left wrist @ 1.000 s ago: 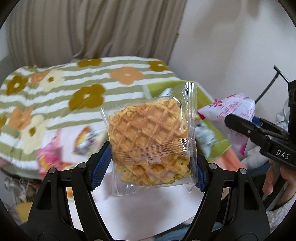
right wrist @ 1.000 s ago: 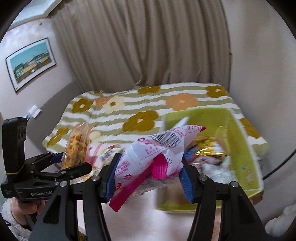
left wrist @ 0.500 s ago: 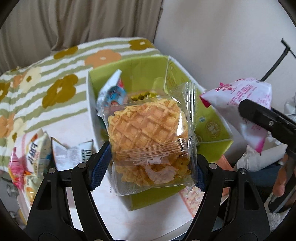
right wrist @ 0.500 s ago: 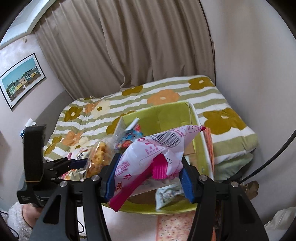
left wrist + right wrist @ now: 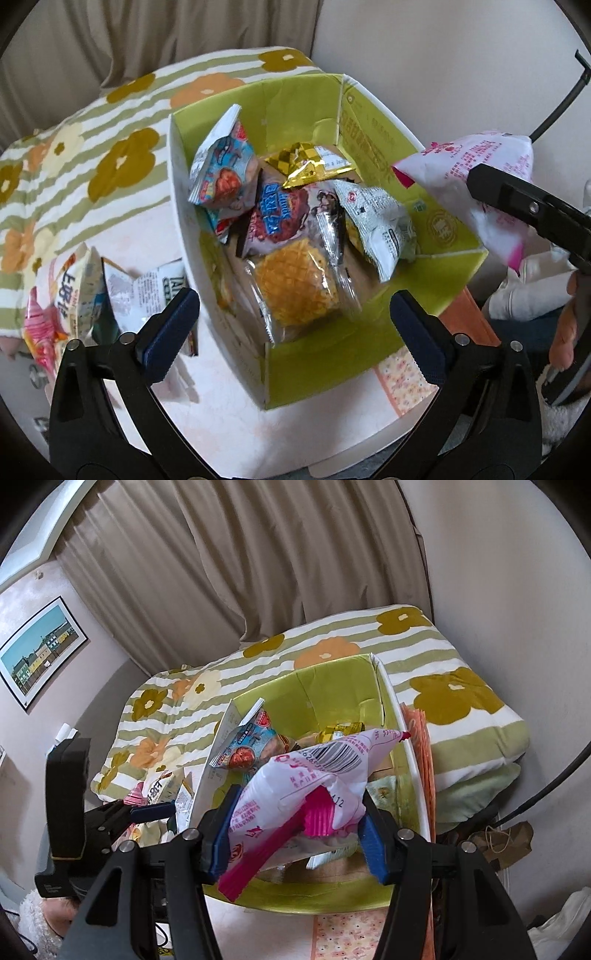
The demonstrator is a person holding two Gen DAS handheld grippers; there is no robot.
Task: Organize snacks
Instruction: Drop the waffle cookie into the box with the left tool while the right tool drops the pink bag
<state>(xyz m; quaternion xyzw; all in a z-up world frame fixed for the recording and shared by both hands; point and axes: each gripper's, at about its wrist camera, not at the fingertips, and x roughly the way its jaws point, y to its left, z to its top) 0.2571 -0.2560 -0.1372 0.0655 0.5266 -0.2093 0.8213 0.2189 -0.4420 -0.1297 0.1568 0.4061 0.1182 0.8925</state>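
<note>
A green cardboard box [image 5: 369, 343] stands on the table and holds several snack packets. A clear-wrapped waffle [image 5: 295, 291] lies inside it at the near end. My left gripper [image 5: 295, 325] is open and empty just above the box's near edge. My right gripper [image 5: 295, 834] is shut on a white and pink snack bag [image 5: 306, 786] and holds it above the box [image 5: 332, 897]. That bag also shows in the left wrist view [image 5: 476, 177], at the box's right side.
Loose snack packets [image 5: 85, 288] lie on the table left of the box. A striped flowered blanket [image 5: 74, 158] lies behind. A patterned pink mat [image 5: 402, 380] sits under the box's right corner. A wall and curtain stand at the back.
My left gripper opened and let the waffle fall into the box. Both grippers moved in over the box. The right gripper kept its hold on the bag.
</note>
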